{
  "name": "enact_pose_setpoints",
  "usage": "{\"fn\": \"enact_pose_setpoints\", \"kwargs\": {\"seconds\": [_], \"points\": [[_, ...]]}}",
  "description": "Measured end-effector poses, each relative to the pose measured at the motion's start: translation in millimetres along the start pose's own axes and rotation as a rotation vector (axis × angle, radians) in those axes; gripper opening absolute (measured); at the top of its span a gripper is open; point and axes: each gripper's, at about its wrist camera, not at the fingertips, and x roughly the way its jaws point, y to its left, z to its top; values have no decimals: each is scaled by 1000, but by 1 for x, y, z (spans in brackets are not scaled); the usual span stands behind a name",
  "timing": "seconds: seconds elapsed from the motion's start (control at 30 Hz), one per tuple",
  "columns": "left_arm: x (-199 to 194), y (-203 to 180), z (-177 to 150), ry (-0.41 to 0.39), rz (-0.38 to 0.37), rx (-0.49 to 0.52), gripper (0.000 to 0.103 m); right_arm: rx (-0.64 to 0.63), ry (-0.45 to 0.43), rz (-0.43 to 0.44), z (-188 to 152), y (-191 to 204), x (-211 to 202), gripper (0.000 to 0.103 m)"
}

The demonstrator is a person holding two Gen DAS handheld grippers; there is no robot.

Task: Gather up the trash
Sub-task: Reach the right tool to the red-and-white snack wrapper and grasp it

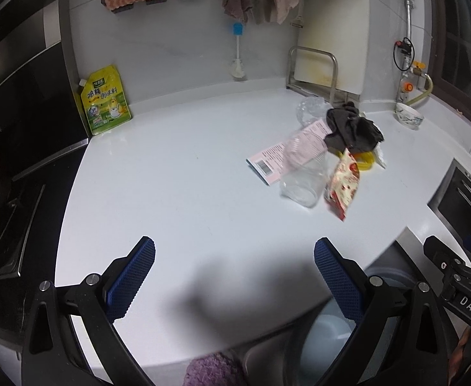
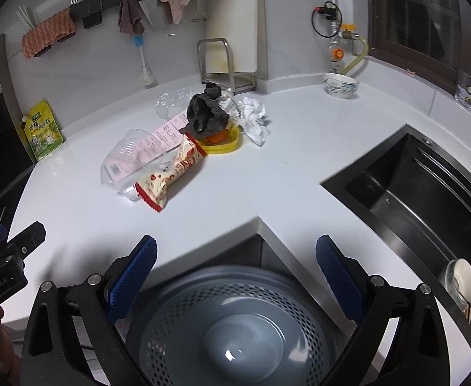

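- Step in hand, by judgement: the outset of collection. Trash heaped toward the back of the white counter [image 2: 267, 173], nothing lifted yet, perforated grey bin [image 2: 235, 328] waiting below the counter's inner corner.
- Contents of the heap: clear plastic cup [image 2: 129, 157] lying on its side over a pink printed leaflet [image 2: 167, 138]; red-and-cream snack wrapper [image 2: 171, 173] touching the cup; dark crumpled cloth [image 2: 206, 115] on top of a yellow lid [image 2: 225, 144]; crumpled white paper [image 2: 251, 115] just beside; clear plastic film [image 1: 309, 109] behind.
- Left gripper [image 1: 235, 276]: blue fingers [image 1: 132, 276] spread wide, holding nothing, touching nothing, poised over bare counter near the front edge.
- Right gripper [image 2: 235, 280]: fingers [image 2: 338, 276] likewise spread wide and empty, poised directly above the bin.
- Next move, by judgement: a forward reach to the nearest piece (wrapper or cup), fingers closing across a thin edge, then carriage back to the bin.
- Not for collection, seemingly: yellow seasoning pouch [image 1: 106, 99], patterned bowl [image 2: 341, 85].
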Motion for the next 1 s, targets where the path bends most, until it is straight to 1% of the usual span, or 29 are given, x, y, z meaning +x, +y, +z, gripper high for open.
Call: {"fn": "enact_pose_setpoints", "kwargs": {"seconds": [0.1, 0.23, 0.43, 0.57, 0.67, 0.9, 1.0], "points": [[13, 5, 10, -7, 9, 7, 97, 7, 20, 16, 13, 10, 21, 95], [30, 12, 19, 2, 5, 3, 97, 23, 43, 29, 28, 19, 45, 95], [51, 18, 20, 26, 5, 4, 97, 37, 91, 53, 47, 35, 84, 95], [60, 19, 22, 35, 2, 13, 97, 53, 111, 63, 56, 41, 103, 95], [67, 20, 23, 47, -15, 3, 97, 60, 122, 51, 61, 42, 115, 95], [78, 17, 25, 60, -25, 7, 97, 41, 133, 16, 64, 46, 136, 95], [80, 16, 25, 60, -26, 8, 97, 39, 145, 21, 63, 48, 141, 94]]}}
